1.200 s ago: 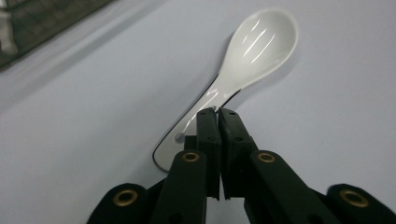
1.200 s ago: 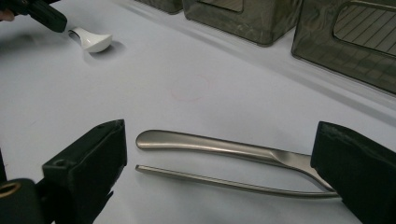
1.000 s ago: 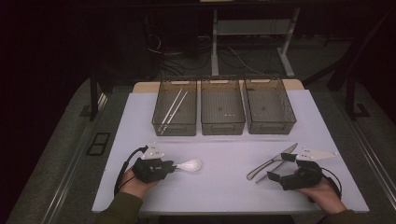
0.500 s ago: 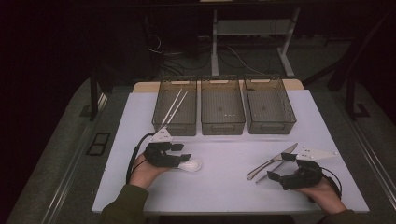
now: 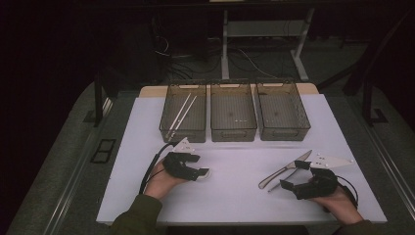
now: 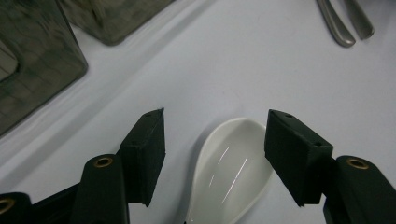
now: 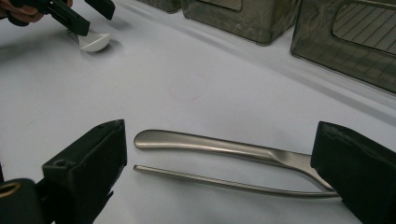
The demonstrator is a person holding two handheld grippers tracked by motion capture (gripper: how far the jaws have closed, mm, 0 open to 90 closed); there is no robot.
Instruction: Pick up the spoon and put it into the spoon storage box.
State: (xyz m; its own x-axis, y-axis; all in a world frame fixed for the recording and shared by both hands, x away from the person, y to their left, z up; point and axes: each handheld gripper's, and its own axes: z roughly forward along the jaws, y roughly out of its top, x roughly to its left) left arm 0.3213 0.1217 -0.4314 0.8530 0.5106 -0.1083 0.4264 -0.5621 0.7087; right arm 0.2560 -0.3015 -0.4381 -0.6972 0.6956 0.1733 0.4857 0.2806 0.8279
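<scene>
Left gripper view: the left gripper (image 6: 212,154) is seen with its jaws spread wide, one on either side of the bowl of a glossy white ceramic soup spoon (image 6: 231,175) that lies on the white worktop (image 6: 261,70); neither pad is seen to touch it. The step in hand is judged to be the approach to a grasp on the spoon, not yet closed. For the next move, the jaws would need to be lowered a little further and brought together squarely on the smooth, curved bowl or its handle, a slippery surface from which a pinch could slide off.

In the high view, the left hand (image 5: 159,178) is shown reaching forward and to the right from the near edge, the gripper laid low over the spoon, in front of the leftmost of three smoky translucent plastic bins (image 5: 183,131), in which pale chopsticks (image 5: 180,115) are held.

The right gripper (image 7: 219,172) is likewise held open, jaws set wide apart around a brushed-steel table knife (image 7: 210,143) and a thin steel rod-like utensil (image 7: 224,183) lying just beside it; neither is gripped. The right hand (image 5: 337,198) is rested low near the worktop's front right corner.
</scene>
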